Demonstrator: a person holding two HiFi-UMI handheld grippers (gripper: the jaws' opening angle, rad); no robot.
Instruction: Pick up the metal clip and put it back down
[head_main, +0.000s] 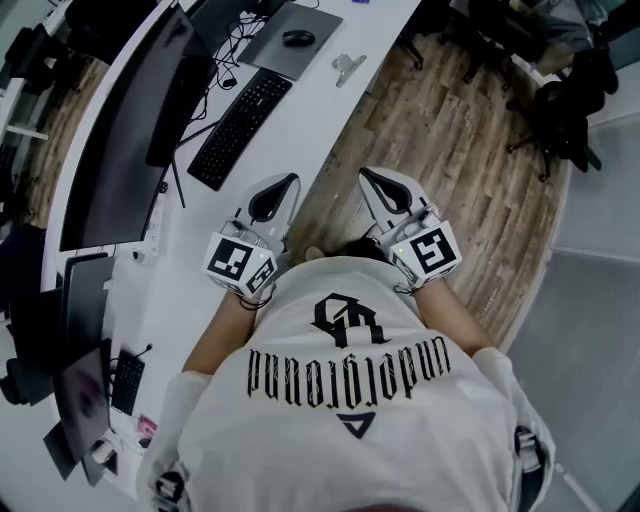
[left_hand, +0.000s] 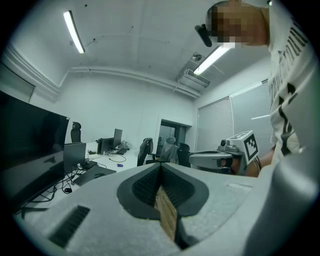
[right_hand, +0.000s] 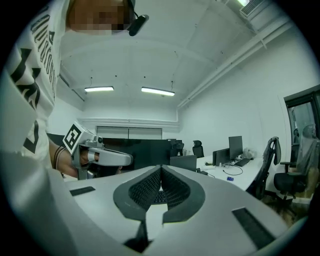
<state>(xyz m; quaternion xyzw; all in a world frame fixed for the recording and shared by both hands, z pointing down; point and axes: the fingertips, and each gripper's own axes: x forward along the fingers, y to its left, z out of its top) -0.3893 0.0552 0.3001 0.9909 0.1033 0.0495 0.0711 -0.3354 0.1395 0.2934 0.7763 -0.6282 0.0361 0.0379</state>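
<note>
I hold both grippers close to the chest, side by side, not touching. L gripper is clenched, jaws meet at the tip, nothing btw them. It hangs over the edge of the white surface. R gripper is clenched too and empty, over the wood floor. The metal clip lies on the surface, well apart from both grippers, just beside the grey pad w/ the mouse. Keyboard lies nearer, to the left of the clip.
</note>
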